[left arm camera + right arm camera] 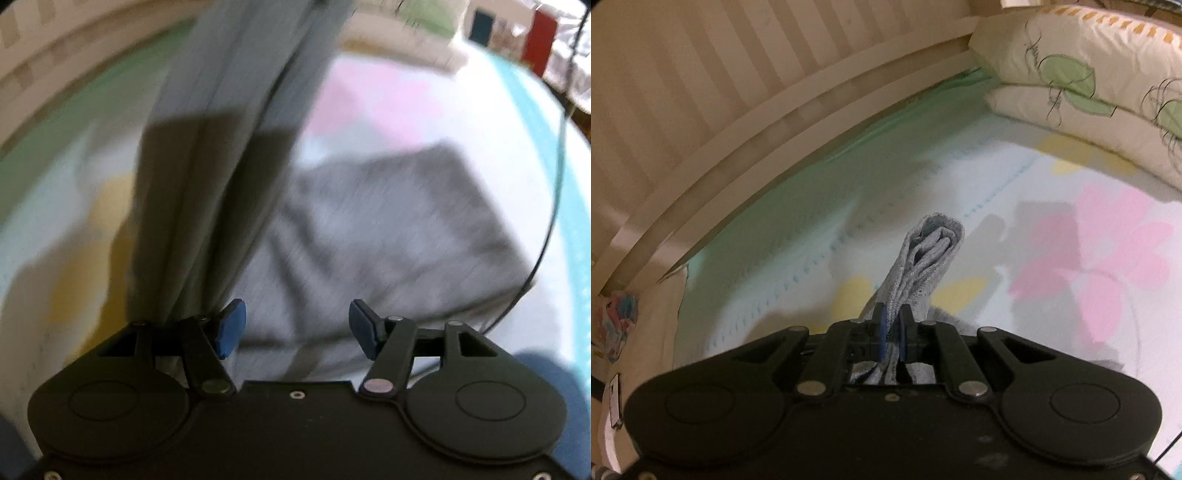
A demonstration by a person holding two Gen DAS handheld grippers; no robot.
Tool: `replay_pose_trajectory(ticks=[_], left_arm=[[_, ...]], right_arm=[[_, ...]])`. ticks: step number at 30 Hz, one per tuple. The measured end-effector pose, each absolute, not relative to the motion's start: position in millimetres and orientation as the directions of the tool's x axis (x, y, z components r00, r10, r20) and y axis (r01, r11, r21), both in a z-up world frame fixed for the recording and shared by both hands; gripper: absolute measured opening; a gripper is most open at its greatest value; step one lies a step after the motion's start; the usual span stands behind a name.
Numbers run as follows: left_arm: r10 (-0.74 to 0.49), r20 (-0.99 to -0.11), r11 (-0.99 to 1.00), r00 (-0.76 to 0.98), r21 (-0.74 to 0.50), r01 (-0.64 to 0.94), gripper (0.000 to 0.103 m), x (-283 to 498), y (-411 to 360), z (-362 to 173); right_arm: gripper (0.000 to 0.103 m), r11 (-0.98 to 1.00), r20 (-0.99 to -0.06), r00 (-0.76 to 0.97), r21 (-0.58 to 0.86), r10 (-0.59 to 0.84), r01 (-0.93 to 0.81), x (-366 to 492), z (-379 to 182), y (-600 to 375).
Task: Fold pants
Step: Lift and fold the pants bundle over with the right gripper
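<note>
Left wrist view: bed sheet (369,110) fills the frame, pale with pink, yellow and green patches, a teal band along the right edge. Blurred throughout. Folded grey garment (399,229) lies flat on the sheet, right of centre, roughly rectangular, its long axis running from lower left to upper right. Pants (221,129), light grey-blue, hang as a long bunched strip in front of it; long axis near vertical in frame, leaning slightly to the right toward the top, upper end running out of the frame, lower end dropping behind the left finger linkage. Lower half of the strip in shadow. Left gripper (297,328): jaws stand wide, blue pads well apart, nothing between them; the pants strip passes just outside the left pad, contact cannot be told. Thin black cable (554,206) arcs down the right side.

Right wrist view: same bed sheet (812,229), green band along its far edge against a pale slatted bed rail (738,122). Padded bumper (1100,92) with green leaf print sits in the upper right corner. Right gripper (891,332): jaws narrow, clamped on the pants (923,258). A short folded end of the fabric sticks out past the pads, pointing away from the camera and a little right, layered edges visible at its tip, clear of the sheet. More fabric shows behind the pads, inside the gripper body.
</note>
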State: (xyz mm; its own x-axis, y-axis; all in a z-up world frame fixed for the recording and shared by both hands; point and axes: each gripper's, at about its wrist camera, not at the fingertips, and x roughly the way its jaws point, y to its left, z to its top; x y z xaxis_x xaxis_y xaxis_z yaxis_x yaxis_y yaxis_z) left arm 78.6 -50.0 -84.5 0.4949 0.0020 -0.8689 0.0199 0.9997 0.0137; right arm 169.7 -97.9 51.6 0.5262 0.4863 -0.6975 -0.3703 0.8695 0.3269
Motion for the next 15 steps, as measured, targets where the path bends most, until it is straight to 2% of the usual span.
replay_pose_trajectory(ticks=[5,10,15], left_arm=[[-0.019,-0.917,0.999,0.399,-0.037,-0.037,0.064,60.5,-14.4,-120.2],[-0.08,-0.911,0.996,0.405,-0.091,-0.01,0.063,39.6,2.6,-113.7],[-0.189,-0.903,0.98,0.385,-0.196,0.021,0.062,12.1,30.7,-97.2]], right_arm=[[0.008,0.887,-0.688,0.562,0.324,0.46,-0.329,171.7,54.2,-113.0],[0.006,0.911,-0.706,0.576,0.316,0.413,-0.266,167.3,43.4,-133.4],[0.006,0.942,-0.745,0.58,0.293,0.331,-0.161,159.4,14.5,-169.4]])
